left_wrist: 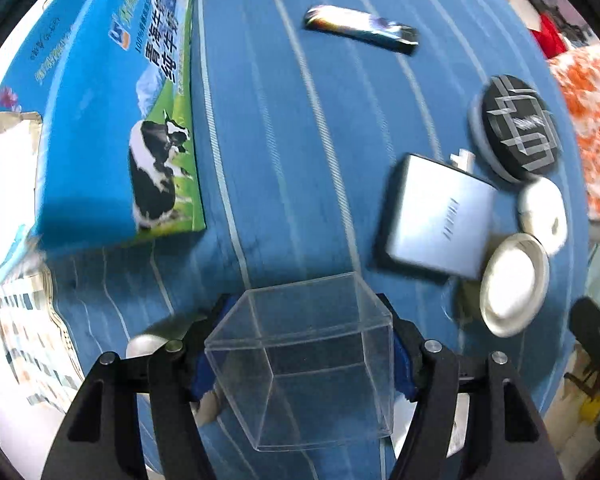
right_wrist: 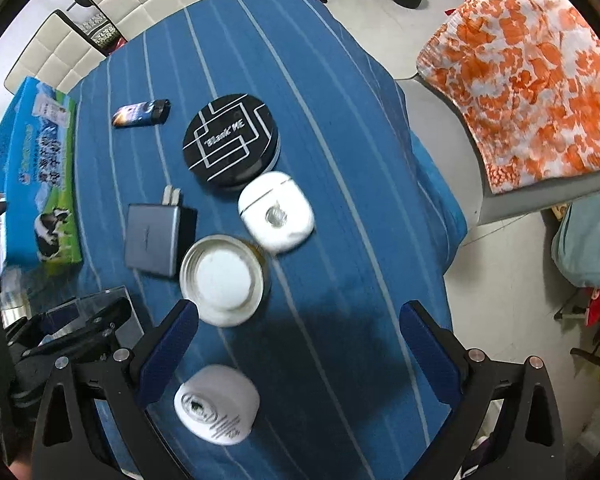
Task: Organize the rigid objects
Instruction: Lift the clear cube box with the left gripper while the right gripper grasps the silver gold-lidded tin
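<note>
On a table draped in a blue striped cloth [right_wrist: 340, 128], the left gripper [left_wrist: 300, 360] clamps a clear plastic box [left_wrist: 308, 364] between its blue-padded fingers, holding it above the cloth at the table's near left. The right gripper [right_wrist: 300, 354] hangs wide open and grips nothing, a small white jar [right_wrist: 216, 404] lying on its side on the cloth between its fingers. Just beyond sit a round white lid [right_wrist: 224, 280], a white earbud case [right_wrist: 276, 212], a grey charger [right_wrist: 154, 240] and a black round tin [right_wrist: 231, 142], all close together. A lighter [right_wrist: 140, 114] lies farther off, and a milk carton box [right_wrist: 40, 184] stands at the left edge.
</note>
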Motion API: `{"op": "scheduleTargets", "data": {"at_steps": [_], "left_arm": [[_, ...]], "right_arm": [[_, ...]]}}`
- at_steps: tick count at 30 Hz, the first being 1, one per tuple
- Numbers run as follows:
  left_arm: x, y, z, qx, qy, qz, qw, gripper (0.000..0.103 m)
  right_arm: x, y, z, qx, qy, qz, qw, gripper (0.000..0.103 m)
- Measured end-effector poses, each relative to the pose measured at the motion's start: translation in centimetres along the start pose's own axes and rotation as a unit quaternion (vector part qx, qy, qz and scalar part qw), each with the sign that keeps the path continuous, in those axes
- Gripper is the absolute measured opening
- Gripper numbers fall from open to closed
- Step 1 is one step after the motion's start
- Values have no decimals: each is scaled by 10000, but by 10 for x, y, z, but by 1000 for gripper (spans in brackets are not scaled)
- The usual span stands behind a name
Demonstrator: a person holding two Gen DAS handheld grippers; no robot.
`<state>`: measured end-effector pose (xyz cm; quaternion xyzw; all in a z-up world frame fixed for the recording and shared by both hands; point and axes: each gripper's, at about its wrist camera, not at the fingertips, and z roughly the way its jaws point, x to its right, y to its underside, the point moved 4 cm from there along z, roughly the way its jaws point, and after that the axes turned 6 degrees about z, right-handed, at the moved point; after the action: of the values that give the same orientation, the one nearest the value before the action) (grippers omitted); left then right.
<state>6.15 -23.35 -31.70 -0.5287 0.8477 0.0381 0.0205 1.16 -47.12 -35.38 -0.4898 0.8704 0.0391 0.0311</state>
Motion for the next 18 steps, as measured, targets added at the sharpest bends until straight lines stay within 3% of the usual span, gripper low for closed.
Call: {"op": "scheduleTargets", "data": {"at_steps": [2, 8, 12, 18], "left_arm": [[9, -5, -15, 55, 58, 83, 9999, 65], [-24, 55, -57, 339, 175, 179, 9991, 65], [-83, 94, -69, 335, 19, -203, 9992, 65], [-167, 98, -69, 356, -279, -713, 9964, 65]], "right_arm": [[-3, 8, -8, -13, -119, 7, 9999, 103], [-50, 36, -24, -46, -448, -394, 9982, 103], [-106, 59, -21, -112, -603, -841, 9946, 103], [-180, 84, -9, -206, -624, -1269, 9897, 102]]}}
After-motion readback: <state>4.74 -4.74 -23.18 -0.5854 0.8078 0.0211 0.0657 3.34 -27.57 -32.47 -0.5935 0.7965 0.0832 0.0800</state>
